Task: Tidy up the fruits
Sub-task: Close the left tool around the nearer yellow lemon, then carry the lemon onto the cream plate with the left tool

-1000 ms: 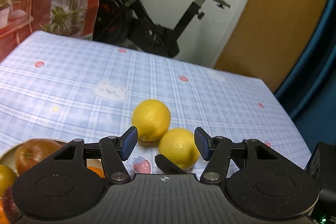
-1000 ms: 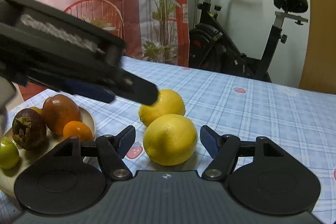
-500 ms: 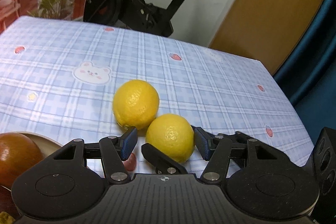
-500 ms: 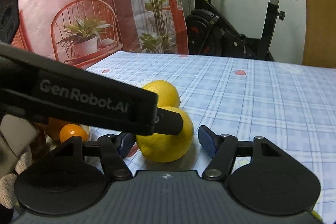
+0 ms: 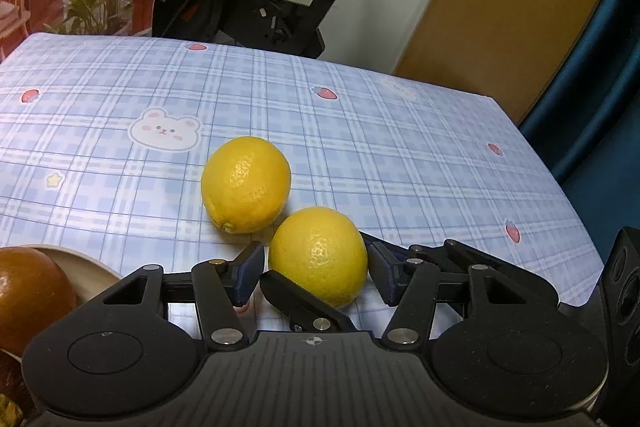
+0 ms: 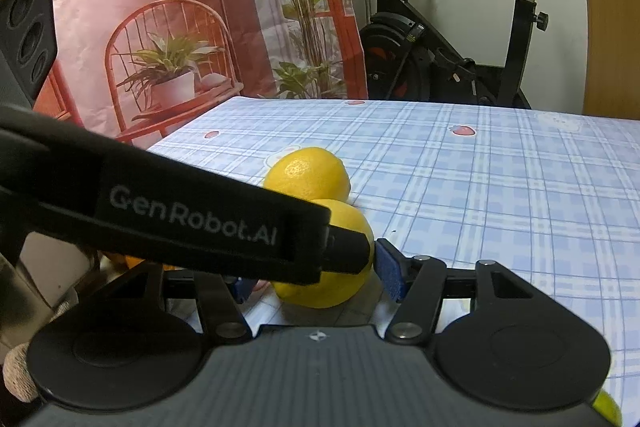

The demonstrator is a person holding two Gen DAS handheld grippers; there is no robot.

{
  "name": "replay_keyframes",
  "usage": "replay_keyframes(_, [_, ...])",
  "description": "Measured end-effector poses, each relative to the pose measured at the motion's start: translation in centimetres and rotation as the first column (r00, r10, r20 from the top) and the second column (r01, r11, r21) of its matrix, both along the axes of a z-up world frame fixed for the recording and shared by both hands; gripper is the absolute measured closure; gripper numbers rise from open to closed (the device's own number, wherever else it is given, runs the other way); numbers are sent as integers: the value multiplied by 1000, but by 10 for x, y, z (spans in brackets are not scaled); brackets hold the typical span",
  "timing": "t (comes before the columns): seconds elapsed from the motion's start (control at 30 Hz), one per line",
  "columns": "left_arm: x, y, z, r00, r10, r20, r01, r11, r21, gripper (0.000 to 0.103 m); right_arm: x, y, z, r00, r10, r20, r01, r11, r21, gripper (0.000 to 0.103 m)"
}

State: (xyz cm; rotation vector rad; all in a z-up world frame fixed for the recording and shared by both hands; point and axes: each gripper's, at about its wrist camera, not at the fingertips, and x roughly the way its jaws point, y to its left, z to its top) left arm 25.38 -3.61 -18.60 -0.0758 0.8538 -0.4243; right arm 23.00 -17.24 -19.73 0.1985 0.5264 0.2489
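The near lemon (image 5: 318,251) rests on the surface (image 5: 400,155) inside both jaws. The right gripper (image 6: 316,279), just closing, pinches it. The left gripper (image 5: 316,269), also narrowing, straddles it untouched.

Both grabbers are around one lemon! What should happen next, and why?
Probably the left gripper should back off. Its jaws, which have just been closing, straddle the near lemon without touching it, while the right gripper, whose jaws have also just been closing, seems to pinch it. Then that lemon could go to the plate.
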Motion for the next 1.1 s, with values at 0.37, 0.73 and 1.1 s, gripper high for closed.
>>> replay_keyframes(0.37, [-34, -5, 9, 997, -70, 27, 69, 997, 43, 45, -37, -5, 6, 1000, 10, 24, -12, 998, 69, 42])
replay_keyframes(0.73, [-62, 20, 31, 998, -26, 48, 27, 999, -21, 45, -60, 13, 32, 998, 51, 44, -53, 998, 46, 42])
replay_keyframes(1.1, [-106, 71, 42, 995, 62, 77, -56, 995, -78, 45, -80, 65, 56, 983, 174, 54, -173, 985, -11, 42])
